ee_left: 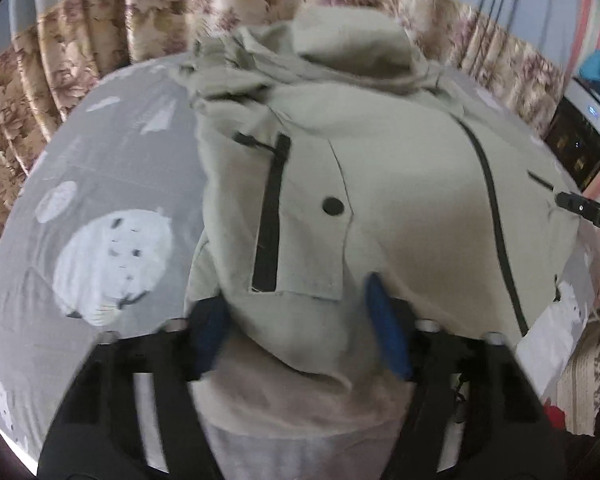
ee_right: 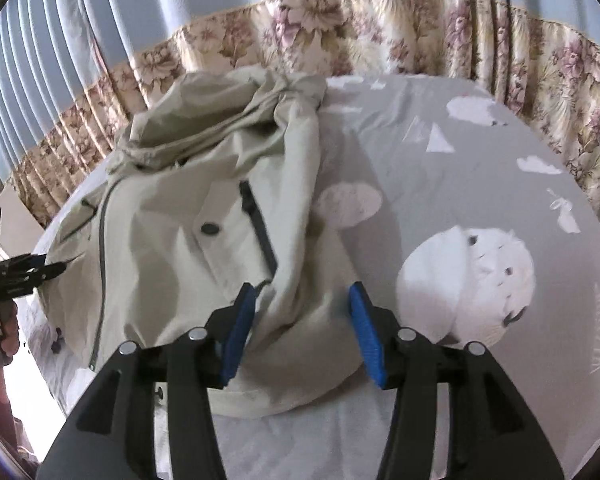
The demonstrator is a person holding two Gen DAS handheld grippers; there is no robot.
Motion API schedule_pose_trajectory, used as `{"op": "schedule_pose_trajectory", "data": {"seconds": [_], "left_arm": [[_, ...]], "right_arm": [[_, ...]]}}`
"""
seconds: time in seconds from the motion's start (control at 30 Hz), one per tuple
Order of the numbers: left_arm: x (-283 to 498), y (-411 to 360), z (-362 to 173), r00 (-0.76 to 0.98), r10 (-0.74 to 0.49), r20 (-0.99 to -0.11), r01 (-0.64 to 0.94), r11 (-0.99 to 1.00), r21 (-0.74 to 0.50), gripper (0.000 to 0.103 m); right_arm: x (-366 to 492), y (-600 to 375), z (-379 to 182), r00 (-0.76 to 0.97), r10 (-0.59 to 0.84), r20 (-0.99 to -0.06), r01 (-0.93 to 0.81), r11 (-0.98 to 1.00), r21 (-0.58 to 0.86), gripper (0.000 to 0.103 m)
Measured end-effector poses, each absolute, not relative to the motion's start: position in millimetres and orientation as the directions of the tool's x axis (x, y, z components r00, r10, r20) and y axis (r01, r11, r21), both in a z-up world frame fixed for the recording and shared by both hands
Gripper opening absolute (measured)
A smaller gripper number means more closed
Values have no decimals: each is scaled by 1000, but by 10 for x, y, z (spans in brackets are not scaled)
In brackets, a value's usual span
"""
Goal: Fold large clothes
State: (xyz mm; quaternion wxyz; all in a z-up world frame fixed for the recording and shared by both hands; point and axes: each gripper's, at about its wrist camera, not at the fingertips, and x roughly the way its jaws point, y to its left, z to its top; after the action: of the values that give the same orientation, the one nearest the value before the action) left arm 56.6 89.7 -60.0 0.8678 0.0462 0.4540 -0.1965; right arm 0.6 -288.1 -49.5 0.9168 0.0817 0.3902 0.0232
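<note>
Beige hooded jacket (ee_right: 172, 248) lying rumpled on a grey owl-print bedsheet (ee_right: 480, 184), its hem at the near edge of the bed.

The left gripper (ee_left: 296, 328) is spreading its blue fingers wide with the hem draping between them, seemingly unclamped in the blur; the right gripper (ee_right: 300, 336) is gaping over the hem, gripping nothing. A floral curtain (ee_right: 340, 28) is hanging behind.

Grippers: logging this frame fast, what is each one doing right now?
Left gripper: open, jaws straddling the jacket hem, not clamped.
Right gripper: open, jaws either side of a jacket fold, gripping nothing.
</note>
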Motion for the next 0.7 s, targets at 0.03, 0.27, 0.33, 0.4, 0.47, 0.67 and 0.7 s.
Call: {"op": "schedule_pose_trajectory", "data": {"seconds": [0.03, 0.27, 0.33, 0.4, 0.47, 0.67, 0.7], "left_arm": [[578, 878, -629, 497, -301, -814, 387, 916, -103, 37], [375, 935, -325, 553, -377, -743, 392, 905, -167, 4], [234, 1029, -11, 606, -409, -682, 385, 901, -198, 3], [88, 1145, 333, 660, -432, -615, 382, 897, -221, 3], [-33, 1243, 633, 691, -460, -557, 396, 886, -241, 3], [135, 1286, 1015, 725, -458, -515, 369, 889, -271, 5], [296, 1250, 989, 723, -440, -533, 343, 898, -276, 5]], "right_arm": [[38, -2851, -548, 685, 111, -720, 14, 986, 165, 51], [-29, -2796, -437, 726, 241, -644, -71, 958, 278, 5], [-218, -2804, -109, 782, 259, -567, -99, 950, 297, 5], [-400, -2784, 211, 829, 259, -495, -127, 950, 285, 5], [-582, -2787, 555, 863, 277, -423, -163, 944, 286, 5], [-377, -2812, 917, 895, 265, -359, -157, 940, 302, 5], [-252, -2825, 918, 896, 250, -367, -141, 944, 297, 5]]}}
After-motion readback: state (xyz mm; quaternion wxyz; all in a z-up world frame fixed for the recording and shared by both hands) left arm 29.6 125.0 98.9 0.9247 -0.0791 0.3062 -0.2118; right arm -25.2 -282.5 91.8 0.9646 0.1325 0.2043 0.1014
